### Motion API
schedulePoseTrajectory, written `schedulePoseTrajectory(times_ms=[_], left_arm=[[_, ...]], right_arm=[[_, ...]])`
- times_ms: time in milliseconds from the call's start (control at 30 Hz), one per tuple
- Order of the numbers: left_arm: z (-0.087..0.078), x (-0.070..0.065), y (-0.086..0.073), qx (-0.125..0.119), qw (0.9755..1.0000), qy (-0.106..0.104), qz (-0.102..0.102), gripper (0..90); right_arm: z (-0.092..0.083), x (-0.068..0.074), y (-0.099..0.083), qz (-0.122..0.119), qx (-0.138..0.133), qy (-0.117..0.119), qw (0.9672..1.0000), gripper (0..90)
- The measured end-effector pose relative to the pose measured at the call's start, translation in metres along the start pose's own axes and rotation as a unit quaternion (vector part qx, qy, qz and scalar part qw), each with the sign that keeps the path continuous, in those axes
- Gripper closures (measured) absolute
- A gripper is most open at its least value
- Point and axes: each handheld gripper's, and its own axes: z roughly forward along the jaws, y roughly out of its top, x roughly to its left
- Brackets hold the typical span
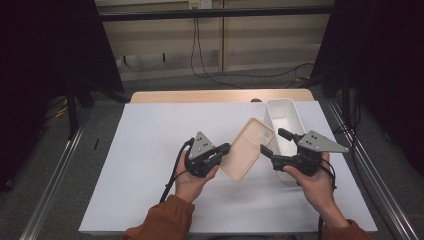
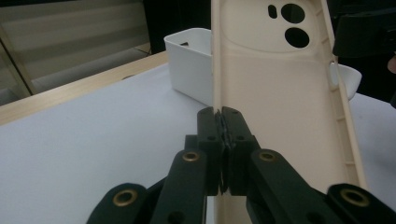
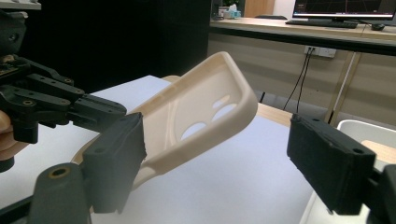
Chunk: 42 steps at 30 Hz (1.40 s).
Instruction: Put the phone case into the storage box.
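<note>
While the left gripper [image 1: 226, 148] clamps one edge of the beige phone case [image 1: 247, 148] at frame centre, the right gripper [image 1: 270, 144] waits wide-jawed beside it, apparently mid-handover, needing next to close on the free edge.

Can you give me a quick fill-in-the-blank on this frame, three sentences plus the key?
1. The left gripper is shut on the edge of a beige phone ____.
2. The right gripper has its jaws ____, with nothing pressed between them.
3. The white tub stands on the person's ____ side of the table.

Missing words: case; open; right
</note>
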Motion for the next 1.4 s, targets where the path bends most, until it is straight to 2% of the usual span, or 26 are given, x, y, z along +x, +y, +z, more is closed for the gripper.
schedulePoseTrajectory(times_ms=[267,333,433,567,833,1067,1400], left_arm=[[0.001,-0.004,-0.001,-0.004,1.0000,-0.001,0.003,87.6],[0.001,-0.006,-0.001,-0.006,1.0000,0.002,0.005,87.6],[0.000,-0.007,-0.001,-0.008,0.9999,0.000,0.007,87.6],[0.000,-0.007,-0.001,-0.010,0.9999,0.002,0.007,87.6],[0.001,-0.008,-0.004,-0.004,0.9999,0.005,0.012,87.5],[0.003,-0.010,-0.005,0.001,0.9999,0.003,0.014,87.2],[0.004,-0.011,-0.008,0.004,0.9999,0.003,0.015,87.1]], right_arm=[[0.004,0.001,-0.003,0.002,0.006,0.010,0.9999,31.2],[0.005,0.001,-0.004,0.003,0.008,0.010,0.9999,31.3],[0.006,0.000,-0.005,0.011,0.010,0.009,0.9998,34.9],[0.006,-0.001,-0.006,0.017,0.009,0.008,0.9998,45.6],[0.005,-0.003,-0.008,0.023,0.013,0.007,0.9996,56.3],[0.005,-0.006,-0.009,0.026,0.016,0.004,0.9995,61.8],[0.004,-0.005,-0.008,0.024,0.004,0.002,0.9997,68.3]])
